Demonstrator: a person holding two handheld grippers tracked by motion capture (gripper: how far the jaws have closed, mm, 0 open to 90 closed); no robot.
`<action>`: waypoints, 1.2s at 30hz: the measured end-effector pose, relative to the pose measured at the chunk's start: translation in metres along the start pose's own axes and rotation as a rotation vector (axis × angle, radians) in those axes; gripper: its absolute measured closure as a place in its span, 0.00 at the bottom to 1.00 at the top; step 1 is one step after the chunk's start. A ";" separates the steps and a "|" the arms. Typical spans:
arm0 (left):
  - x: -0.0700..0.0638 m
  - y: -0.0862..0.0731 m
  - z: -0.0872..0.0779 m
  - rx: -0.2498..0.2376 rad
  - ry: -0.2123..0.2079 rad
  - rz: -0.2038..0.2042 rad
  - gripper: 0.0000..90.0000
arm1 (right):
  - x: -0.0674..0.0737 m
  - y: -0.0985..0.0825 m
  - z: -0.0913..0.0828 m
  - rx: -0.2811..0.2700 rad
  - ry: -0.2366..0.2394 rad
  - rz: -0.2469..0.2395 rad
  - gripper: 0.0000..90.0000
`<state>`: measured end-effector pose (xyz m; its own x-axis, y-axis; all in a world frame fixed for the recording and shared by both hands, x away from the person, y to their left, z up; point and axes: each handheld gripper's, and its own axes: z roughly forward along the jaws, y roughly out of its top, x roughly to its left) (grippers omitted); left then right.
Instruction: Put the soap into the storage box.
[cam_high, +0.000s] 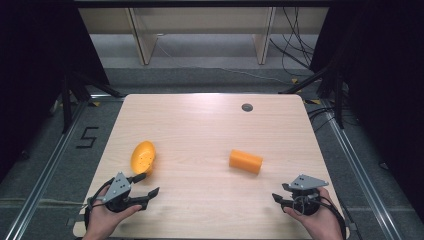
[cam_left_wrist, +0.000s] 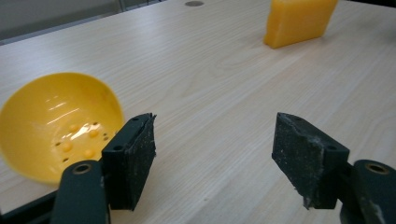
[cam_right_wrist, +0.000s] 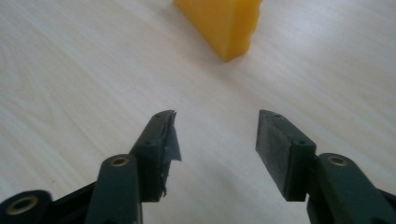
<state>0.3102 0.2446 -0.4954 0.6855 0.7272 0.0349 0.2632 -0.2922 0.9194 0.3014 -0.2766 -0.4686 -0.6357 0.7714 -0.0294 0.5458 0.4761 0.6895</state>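
you are at the start of the approach: both tools sit at the near edge of the table (cam_high: 210, 125) and neither holds anything yet.

largest first. the table is pale wood with plenty of bare space in the middle. on it, right of centre, lies the orange block (cam_high: 245, 161), on its side; in the left gripper view it stands at the far right (cam_left_wrist: 299, 21), and in the right gripper view it sits just ahead of the jaws (cam_right_wrist: 222, 23). left of centre lies the yellow bowl (cam_high: 143, 157), tipped up on its edge, its dotted inside turned toward your left tool (cam_left_wrist: 58, 123). bowl and block are well apart. a small dark disc (cam_high: 247, 107) sits near the far edge, out of the way.

your left gripper (cam_high: 146, 186) is spread wide, its upper jaw just beside the bowl's near rim, perhaps touching it; the high view is too coarse to say. your right gripper (cam_high: 280, 196) is also spread (cam_right_wrist: 215, 135), near the block but clear of it.

i judge the next move is to close in: right tool forward so the jaws straddle the block across its narrow side, left tool steadying or taking the bowl's rim. nothing blocks either path. mind the tilted bowl; a nudge could roll it.
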 end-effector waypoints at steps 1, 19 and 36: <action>0.002 0.000 0.000 0.002 0.001 0.012 0.33 | -0.002 0.003 0.000 -0.011 -0.013 -0.015 0.49; 0.006 -0.003 -0.004 0.001 0.023 -0.038 0.31 | -0.024 0.110 0.057 0.177 0.085 -0.285 0.25; 0.005 -0.004 -0.002 0.005 -0.001 -0.039 0.32 | -0.019 0.129 0.111 0.292 0.196 -0.435 0.68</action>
<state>0.3110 0.2509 -0.4978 0.6755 0.7374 -0.0009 0.2930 -0.2673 0.9180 0.4442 -0.1829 -0.4590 -0.9103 0.3984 -0.1124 0.3216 0.8516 0.4139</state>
